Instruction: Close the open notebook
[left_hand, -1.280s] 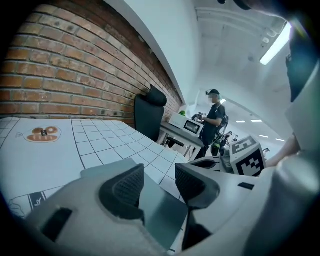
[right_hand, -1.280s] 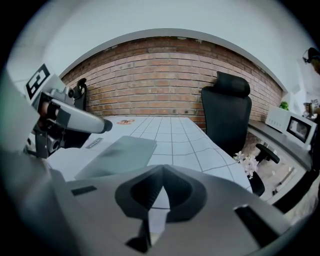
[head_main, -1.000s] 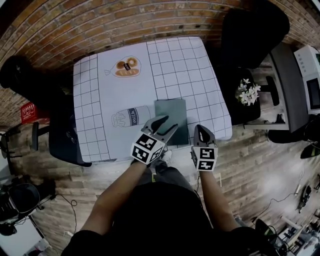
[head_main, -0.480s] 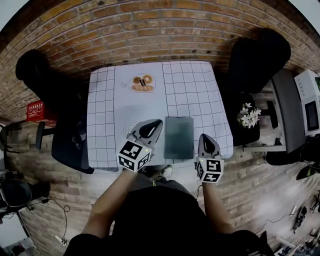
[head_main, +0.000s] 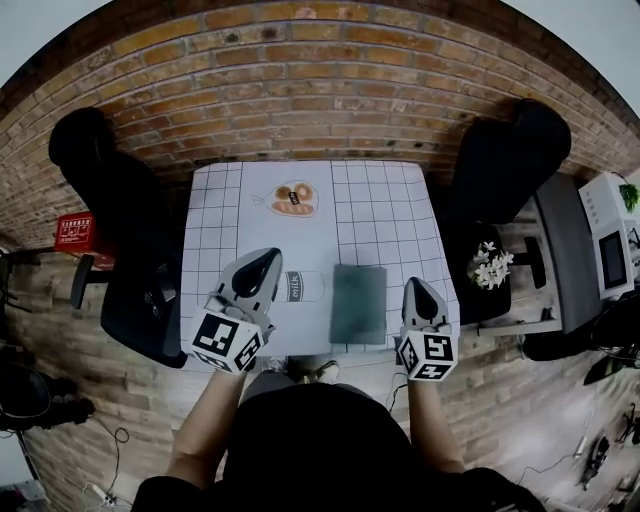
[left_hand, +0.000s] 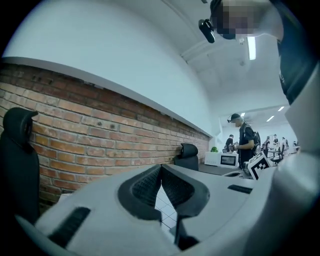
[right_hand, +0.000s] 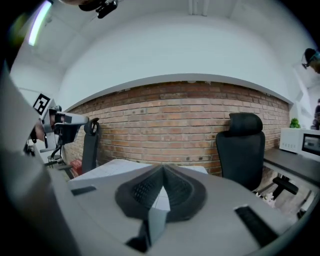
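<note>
A dark grey-green notebook lies closed near the front edge of the white checked tablecloth. My left gripper hangs to its left, lifted off the table, jaws shut with nothing between them. In the left gripper view the ribbed pads meet and point level at the brick wall. My right gripper sits to the right of the notebook at the table's front right corner, also shut and empty. Its pads touch in the right gripper view. Neither gripper touches the notebook.
The cloth carries printed pictures of doughnuts and a milk bottle. Black office chairs stand at both sides of the table, a brick wall behind. White flowers and a side desk with a microwave lie to the right.
The left gripper's jaws closed and it rose and swung left, away from the notebook. The right gripper rose too. The head view pulled up, showing more wall.
</note>
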